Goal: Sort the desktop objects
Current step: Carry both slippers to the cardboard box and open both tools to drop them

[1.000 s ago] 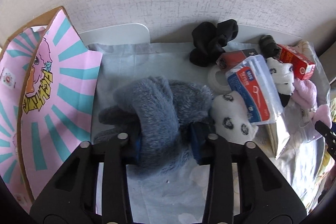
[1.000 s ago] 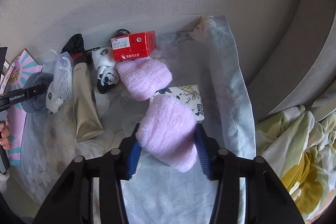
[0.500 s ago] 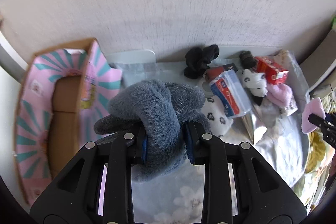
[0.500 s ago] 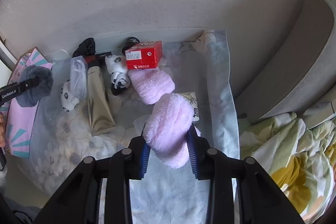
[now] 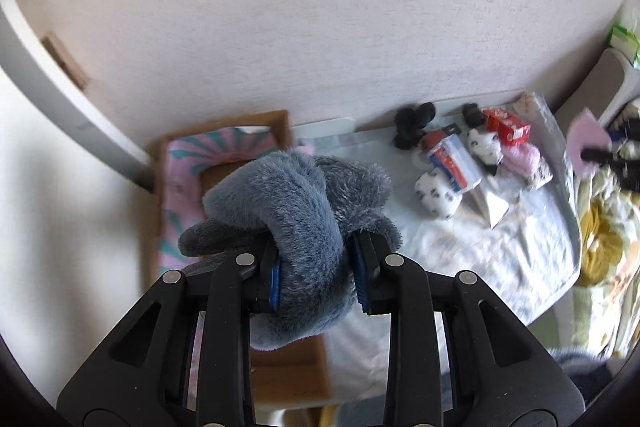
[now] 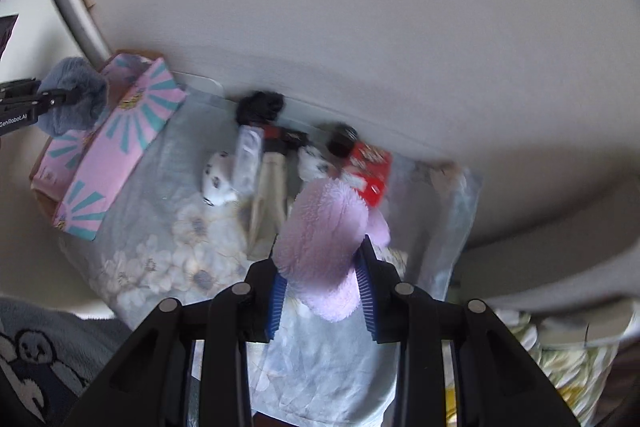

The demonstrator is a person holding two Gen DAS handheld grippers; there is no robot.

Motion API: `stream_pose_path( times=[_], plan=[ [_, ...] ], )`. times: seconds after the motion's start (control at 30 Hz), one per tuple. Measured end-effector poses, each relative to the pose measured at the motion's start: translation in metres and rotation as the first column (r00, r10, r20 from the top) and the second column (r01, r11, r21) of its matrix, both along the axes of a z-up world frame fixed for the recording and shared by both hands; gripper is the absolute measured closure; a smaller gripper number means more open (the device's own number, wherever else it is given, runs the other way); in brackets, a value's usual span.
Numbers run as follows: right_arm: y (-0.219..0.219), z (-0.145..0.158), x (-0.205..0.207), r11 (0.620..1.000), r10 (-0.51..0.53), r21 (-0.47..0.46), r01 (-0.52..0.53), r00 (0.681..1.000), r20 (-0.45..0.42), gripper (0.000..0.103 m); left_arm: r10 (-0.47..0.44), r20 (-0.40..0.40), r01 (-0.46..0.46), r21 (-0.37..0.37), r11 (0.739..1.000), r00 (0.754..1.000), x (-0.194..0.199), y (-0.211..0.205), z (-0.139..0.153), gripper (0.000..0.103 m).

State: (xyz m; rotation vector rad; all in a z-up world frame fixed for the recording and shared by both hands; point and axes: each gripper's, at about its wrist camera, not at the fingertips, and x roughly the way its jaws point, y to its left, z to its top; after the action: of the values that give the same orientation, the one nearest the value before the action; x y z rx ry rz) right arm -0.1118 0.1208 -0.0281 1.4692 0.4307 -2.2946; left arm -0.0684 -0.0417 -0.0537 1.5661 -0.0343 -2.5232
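Observation:
My left gripper (image 5: 318,281) is shut on a fluffy grey slipper (image 5: 296,219), lifted high over the pink and teal cardboard box (image 5: 180,179) at the table's left end. In the right wrist view the same grey slipper (image 6: 74,99) hangs over that box (image 6: 108,155). My right gripper (image 6: 322,297) is shut on a fluffy pink slipper (image 6: 324,247), held above the floral cloth (image 6: 168,251). A second pink slipper (image 5: 520,157) lies on the cloth by the red carton (image 5: 508,127).
Along the wall lie black socks (image 5: 412,125), panda-print socks (image 5: 436,193), a clear packet (image 5: 452,165), a gold tube (image 6: 268,195) and a dark jar (image 6: 340,143). A flowered blanket (image 5: 604,239) lies right of the table; a grey panda blanket (image 6: 36,351) is near me.
Both grippers rose well above the table, each carrying its slipper. The left one shifted left over the box. The right one rolled, so its view now tilts.

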Motion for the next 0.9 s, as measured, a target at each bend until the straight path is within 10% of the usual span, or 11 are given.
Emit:
stream_pose_path(
  times=[0.47,0.9],
  plan=[
    [-0.183,0.05,-0.053,0.874,0.486,-0.03,-0.485,0.872,0.057,0.073,0.193,0.131,-0.202,0.059,0.978,0.972,0.06,-0.068,0.002,0.079],
    [-0.347,0.009,-0.069,0.723,0.684,-0.081,-0.687,0.694,0.224,0.073,0.316,0.244,-0.359,0.154,0.921,0.917,0.083,-0.097,-0.055,0.079]
  ],
)
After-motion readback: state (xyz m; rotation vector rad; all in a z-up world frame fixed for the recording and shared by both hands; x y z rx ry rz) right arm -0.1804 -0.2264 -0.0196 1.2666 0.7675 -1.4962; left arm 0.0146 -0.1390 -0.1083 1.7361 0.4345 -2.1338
